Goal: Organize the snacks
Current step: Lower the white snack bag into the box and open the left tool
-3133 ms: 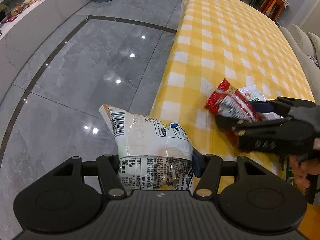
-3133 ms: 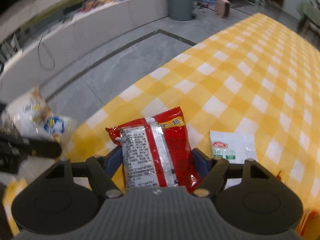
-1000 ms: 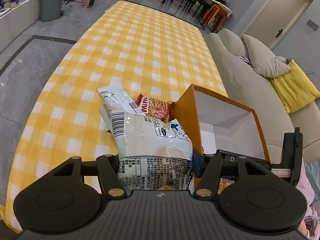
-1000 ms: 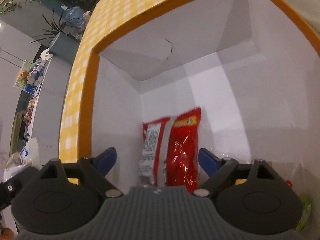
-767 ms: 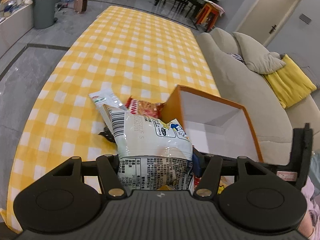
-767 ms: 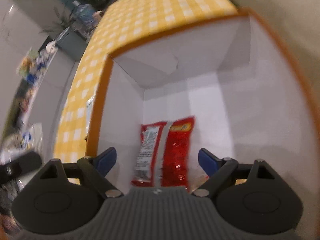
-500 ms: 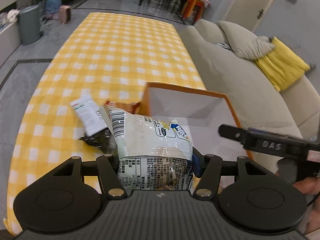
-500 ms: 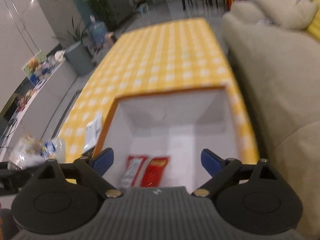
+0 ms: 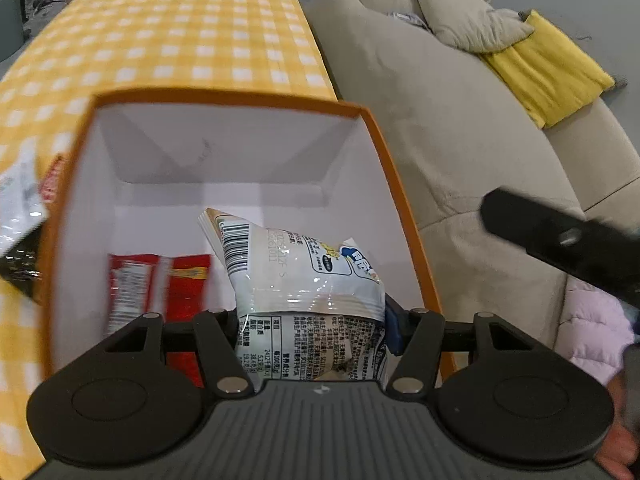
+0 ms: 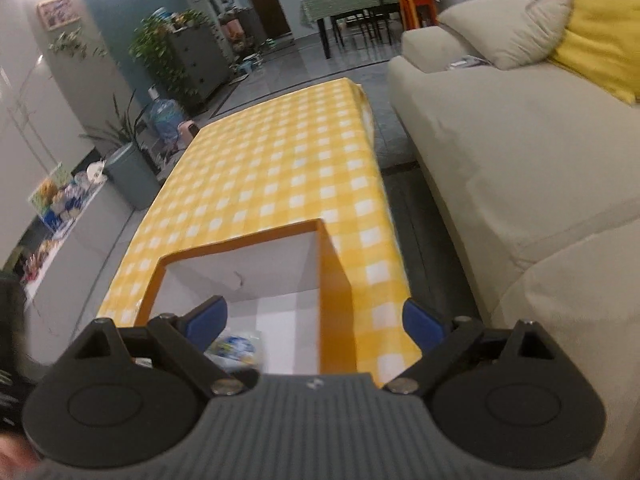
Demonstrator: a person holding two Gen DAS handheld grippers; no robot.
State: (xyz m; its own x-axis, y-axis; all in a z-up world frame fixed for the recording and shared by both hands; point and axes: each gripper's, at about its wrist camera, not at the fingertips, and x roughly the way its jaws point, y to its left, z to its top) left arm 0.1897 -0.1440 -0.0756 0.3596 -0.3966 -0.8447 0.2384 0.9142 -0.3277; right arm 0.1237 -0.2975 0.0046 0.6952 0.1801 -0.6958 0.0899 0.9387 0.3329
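left gripper (image 9: 312, 320) is clamped on a white crinkly plastic snack bag with a barcode and blue print (image 9: 296, 276), its black fingers pressing both sides of the bag's lower half, and it holds the bag tilted over the open top of an orange-rimmed cardboard box with white inner walls (image 9: 384, 160). on the box floor, to the left of the held bag, lies a red foil snack packet with a white label strip (image 9: 160, 280). right gripper (image 10: 316, 320) has its blue-padded fingers (image 10: 420, 320) spread wide with nothing between them, above the near right corner of the same box (image 10: 332, 264); the white bag (image 10: 232, 346) shows blurred inside the box under its left finger. part of the right gripper's black body (image 9: 560, 240) crosses the right edge of the left wrist view. outside the box's left wall, more packets (image 9: 24, 216) lie on the yellow and white checked tablecloth (image 9: 180, 36), too blurred to read. a beige fabric sofa (image 9: 460, 120) with a yellow cushion (image 9: 548, 64) stands just beside the table.
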